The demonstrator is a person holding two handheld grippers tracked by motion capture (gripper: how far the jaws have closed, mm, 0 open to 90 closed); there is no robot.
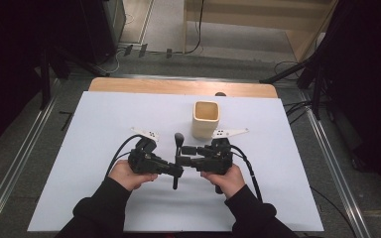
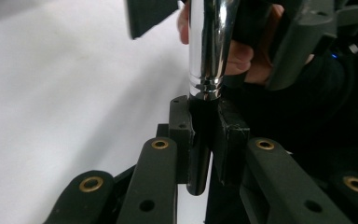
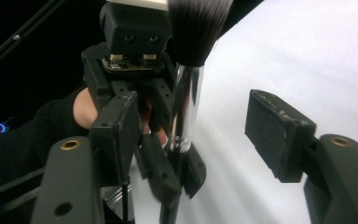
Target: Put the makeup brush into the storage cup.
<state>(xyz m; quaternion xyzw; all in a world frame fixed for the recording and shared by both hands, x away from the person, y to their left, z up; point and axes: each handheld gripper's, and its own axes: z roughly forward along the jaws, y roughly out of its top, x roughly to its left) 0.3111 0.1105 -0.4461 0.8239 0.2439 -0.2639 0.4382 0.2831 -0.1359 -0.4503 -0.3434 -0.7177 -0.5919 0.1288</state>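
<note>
Jaws of the left gripper [image 2: 200, 135] are clamped tight on the black handle of a makeup brush [image 1: 178, 157], just below its polished chrome ferrule; the left gripper view shows the dark pads pressing both sides of the stem. In the high view the brush stands roughly upright between the two grippers, near the middle of the white table [image 1: 99, 129], bristle head toward the far side and handle tip toward the near side. The right gripper [image 3: 205, 133] has its jaws well apart: one flat, rough-faced rubber pad stands left of the brush and the other far right of it, neither one touching the ferrule in the right gripper view. Whether the left pad brushes the other gripper I cannot tell. The bristles are dark, soft and flared into a rounded tuft; the ferrule is smooth, mirror-bright metal. Just beyond the right gripper stands a cream cup [image 1: 206, 119] with squarish, rounded walls, open at the top.
</note>
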